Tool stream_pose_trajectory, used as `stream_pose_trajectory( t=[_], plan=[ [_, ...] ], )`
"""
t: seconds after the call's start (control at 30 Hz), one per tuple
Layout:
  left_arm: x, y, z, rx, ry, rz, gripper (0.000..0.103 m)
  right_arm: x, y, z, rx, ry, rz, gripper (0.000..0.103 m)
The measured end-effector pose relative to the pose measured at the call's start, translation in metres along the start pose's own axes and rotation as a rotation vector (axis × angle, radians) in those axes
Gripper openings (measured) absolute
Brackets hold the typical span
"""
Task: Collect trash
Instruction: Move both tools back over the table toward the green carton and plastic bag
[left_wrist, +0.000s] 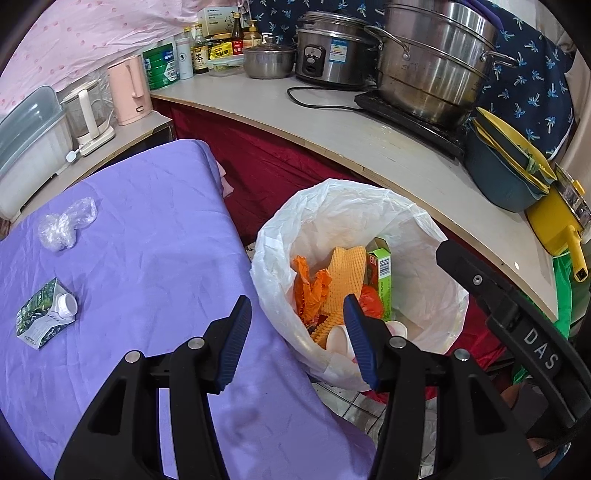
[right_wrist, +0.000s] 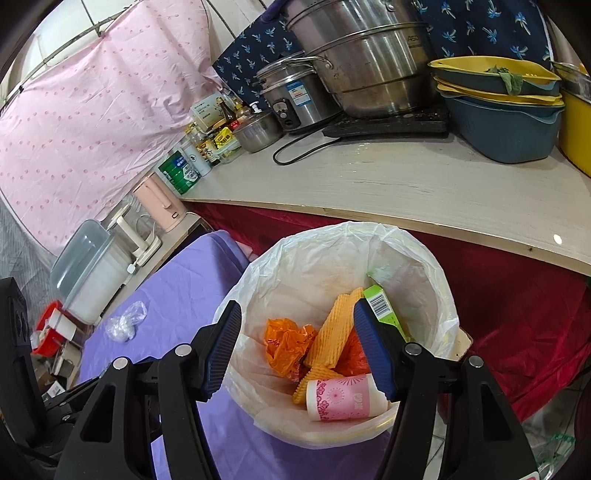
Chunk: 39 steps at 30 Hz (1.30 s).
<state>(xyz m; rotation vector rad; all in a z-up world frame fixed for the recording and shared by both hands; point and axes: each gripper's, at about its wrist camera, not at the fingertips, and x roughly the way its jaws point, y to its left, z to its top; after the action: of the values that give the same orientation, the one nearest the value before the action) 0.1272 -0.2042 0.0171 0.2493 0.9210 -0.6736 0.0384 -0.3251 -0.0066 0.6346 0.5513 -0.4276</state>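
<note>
Hovering over the bin (right_wrist: 424, 266), both grippers, left gripper (left_wrist: 297, 317) and right gripper (right_wrist: 297, 328), are apart and empty; reaching for the carton (left_wrist: 44, 314) could knock the bin.

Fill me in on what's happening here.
A person is clearing trash with a handheld tool in each hand. Both the left tool and right tool hang open and empty over the lined bin, which holds a pink cup and wrappers. A small carton and crumpled plastic remain on the purple cloth.
</note>
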Motion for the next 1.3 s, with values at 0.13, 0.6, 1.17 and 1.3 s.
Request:
stream_pose_trajectory(
  t=[0.13, 0.6, 1.17, 1.3],
  plan=[
    [-0.006, 0.012, -0.004, -0.013, -0.008, 0.014, 0.054, 0.000, 0.012, -0.003, -0.015, 0.005, 0.013, 0.062],
    [-0.028, 0.101, -0.026, -0.137, -0.017, 0.112, 0.057, 0.017, 0.078, -0.028, -0.105, 0.065, 0.076, 0.062],
    [-0.044, 0.231, -0.077, -0.365, 0.019, 0.253, 0.057, 0.057, 0.170, -0.079, -0.227, 0.185, 0.169, 0.062],
    [-0.042, 0.262, -0.090, -0.417, 0.035, 0.280, 0.057, 0.068, 0.192, -0.088, -0.261, 0.210, 0.184, 0.062]
  ],
)
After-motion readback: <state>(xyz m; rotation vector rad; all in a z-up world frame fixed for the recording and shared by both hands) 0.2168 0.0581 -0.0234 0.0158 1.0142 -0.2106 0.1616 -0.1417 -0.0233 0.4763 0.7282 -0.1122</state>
